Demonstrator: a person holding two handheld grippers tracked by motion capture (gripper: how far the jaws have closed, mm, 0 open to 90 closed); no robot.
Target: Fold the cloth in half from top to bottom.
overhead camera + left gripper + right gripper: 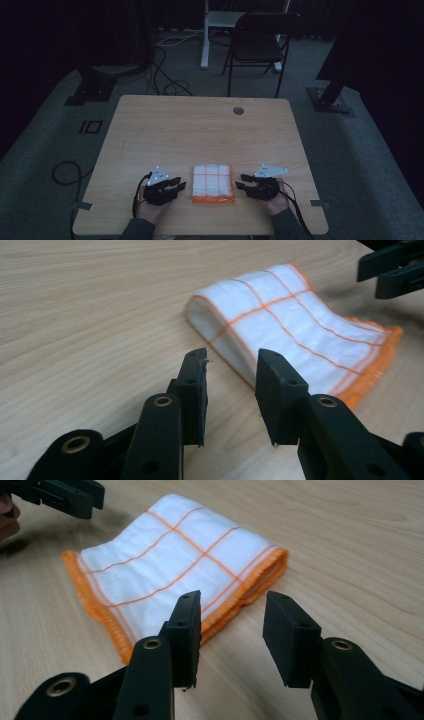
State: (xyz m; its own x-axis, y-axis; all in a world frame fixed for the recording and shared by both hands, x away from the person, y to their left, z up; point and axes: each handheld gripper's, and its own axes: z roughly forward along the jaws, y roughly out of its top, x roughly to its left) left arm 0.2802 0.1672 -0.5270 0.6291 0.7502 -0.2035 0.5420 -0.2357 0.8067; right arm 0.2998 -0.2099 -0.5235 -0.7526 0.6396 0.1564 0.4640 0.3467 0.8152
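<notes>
Wooden table [200, 125], dim room. Folded white cloth [213, 183] with orange edging lies between left gripper [175, 187] and right gripper [241, 181]; both released, jaws apart, nothing held.

Folded cloth [213, 183] on table [200, 125], btwn left gripper [176, 187] & right gripper [241, 181].

The high view looks forward and down from above the person's side of the wooden table [200, 125], taking in the whole top and the folding chair [257, 42] beyond it. The left gripper view sits low, close to the folded white-and-orange cloth [295, 335], facing it from its left. The right gripper view faces the same cloth [170, 570] closely from the opposite side. All three share the cloth [213, 183].
</notes>
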